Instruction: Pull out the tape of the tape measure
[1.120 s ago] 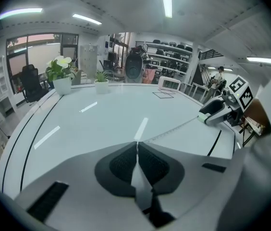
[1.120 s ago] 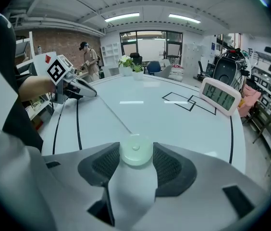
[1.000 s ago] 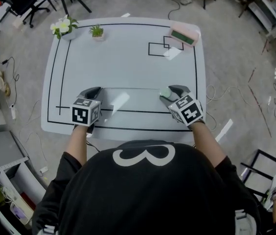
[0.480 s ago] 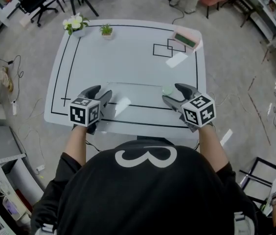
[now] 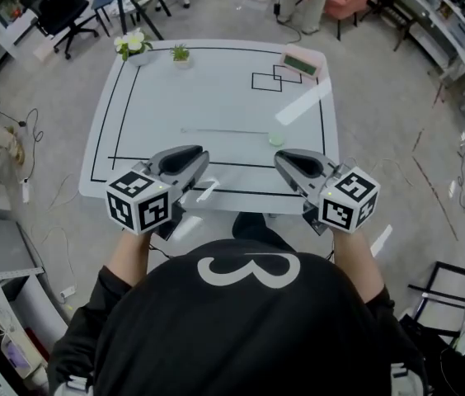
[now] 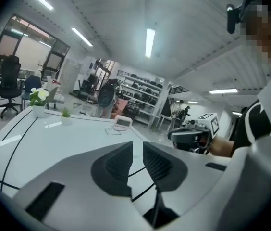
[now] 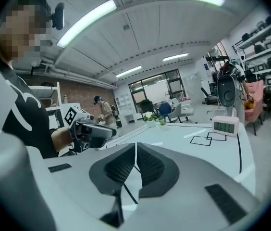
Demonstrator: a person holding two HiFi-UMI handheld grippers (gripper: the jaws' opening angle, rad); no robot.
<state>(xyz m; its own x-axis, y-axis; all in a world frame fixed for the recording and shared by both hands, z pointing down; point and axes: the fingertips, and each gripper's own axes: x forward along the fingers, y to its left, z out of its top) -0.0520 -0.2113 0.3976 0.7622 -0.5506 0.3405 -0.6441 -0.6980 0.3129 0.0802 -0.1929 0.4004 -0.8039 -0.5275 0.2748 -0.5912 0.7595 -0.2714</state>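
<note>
A small pale-green tape measure (image 5: 276,139) lies on the white table (image 5: 158,97), apart from both grippers. Its thin tape (image 5: 224,130) runs out to the left along the tabletop. My left gripper (image 5: 202,153) hangs above the table's near edge; its jaws have just been closing, a narrow gap still shows between the pads (image 6: 121,160), and nothing is in it. My right gripper (image 5: 280,157) is raised at the same height; its jaws have just closed and stand shut on nothing, as the right gripper view (image 7: 135,148) shows. Each gripper view shows the other gripper off to the side.
A pink clock (image 5: 302,62) stands at the far right corner beside black outlined rectangles (image 5: 270,79). White flowers (image 5: 133,43) and a small green plant (image 5: 180,53) stand at the far left. Black border lines mark the tabletop. Office chairs and shelves surround the table.
Both grippers have lifted off the tape measure and its tape end and drawn back toward my body. Their jaws opened, then closed. The tape measure stays on the table with its tape out.
</note>
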